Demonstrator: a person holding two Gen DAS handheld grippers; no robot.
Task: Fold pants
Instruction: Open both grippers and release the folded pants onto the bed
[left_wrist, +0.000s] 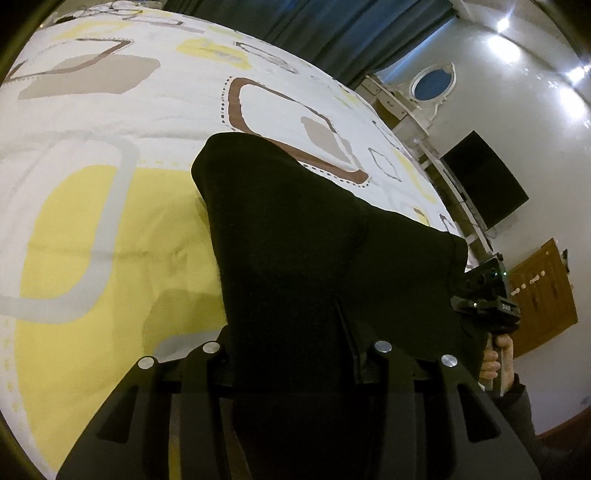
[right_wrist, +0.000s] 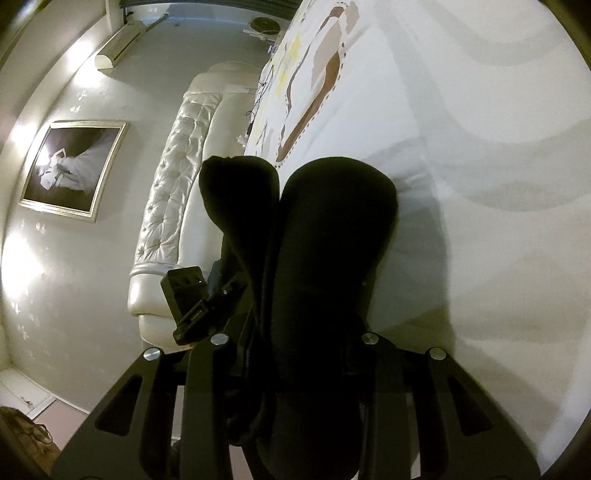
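The black pants (left_wrist: 295, 236) hang over the patterned bedspread (left_wrist: 92, 221), held up between both grippers. My left gripper (left_wrist: 295, 354) is shut on one edge of the pants, and the cloth hides its fingertips. My right gripper (right_wrist: 295, 332) is shut on the pants (right_wrist: 325, 240) too, with two rounded black folds bulging in front of it. The right gripper also shows in the left wrist view (left_wrist: 487, 295), held by a hand at the pants' far edge. The left gripper shows in the right wrist view (right_wrist: 192, 299), beside the cloth.
The bed has a white tufted headboard (right_wrist: 173, 192). A framed picture (right_wrist: 70, 166) hangs on the wall. A dark TV (left_wrist: 484, 177), a wooden door (left_wrist: 543, 295) and dark curtains (left_wrist: 332, 33) stand beyond the bed.
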